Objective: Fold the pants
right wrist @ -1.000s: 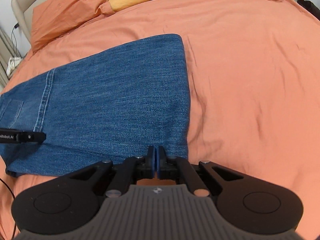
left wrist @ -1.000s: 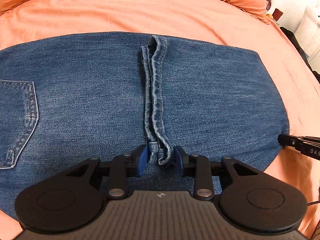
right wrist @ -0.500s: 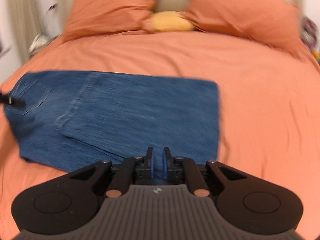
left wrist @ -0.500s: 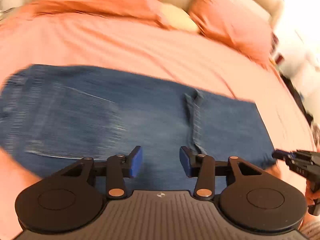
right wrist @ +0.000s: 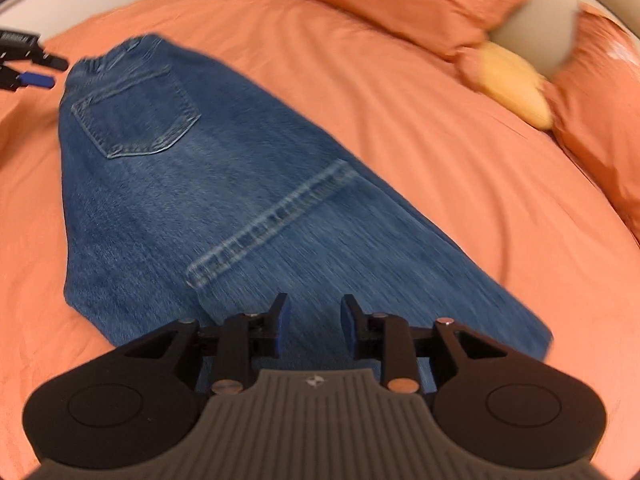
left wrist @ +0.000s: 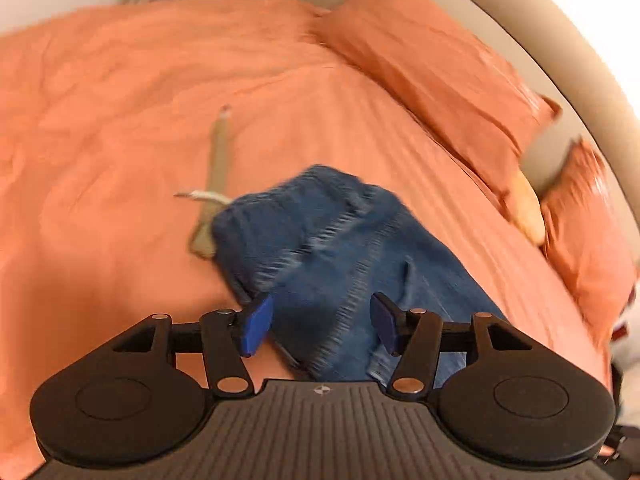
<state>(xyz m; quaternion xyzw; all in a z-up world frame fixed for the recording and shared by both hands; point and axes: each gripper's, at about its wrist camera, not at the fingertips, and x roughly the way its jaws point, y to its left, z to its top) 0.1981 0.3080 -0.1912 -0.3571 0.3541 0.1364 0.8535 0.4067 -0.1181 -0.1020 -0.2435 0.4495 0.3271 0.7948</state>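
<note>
The blue jeans (right wrist: 224, 200) lie folded flat on the orange bed, back pocket (right wrist: 136, 112) up, waistband at the far left, a hem seam (right wrist: 272, 220) across the middle. My right gripper (right wrist: 312, 328) is open and empty just above the near folded end. In the left wrist view the jeans (left wrist: 340, 256) look bunched and blurred. My left gripper (left wrist: 320, 328) is open and empty above their near edge. The left gripper's tips (right wrist: 36, 68) also show at the far left of the right wrist view, beside the waistband.
The orange duvet (right wrist: 440, 168) covers the bed. Orange pillows (left wrist: 440, 64) and a yellow cushion (right wrist: 516, 84) lie at the headboard. A tan strap-like item (left wrist: 218, 160) lies on the duvet beside the jeans' far end.
Both grippers have opened and pulled back from the jeans. The left let go of the hems, and the right opened from shut. Both cameras swung round towards the pillows.
</note>
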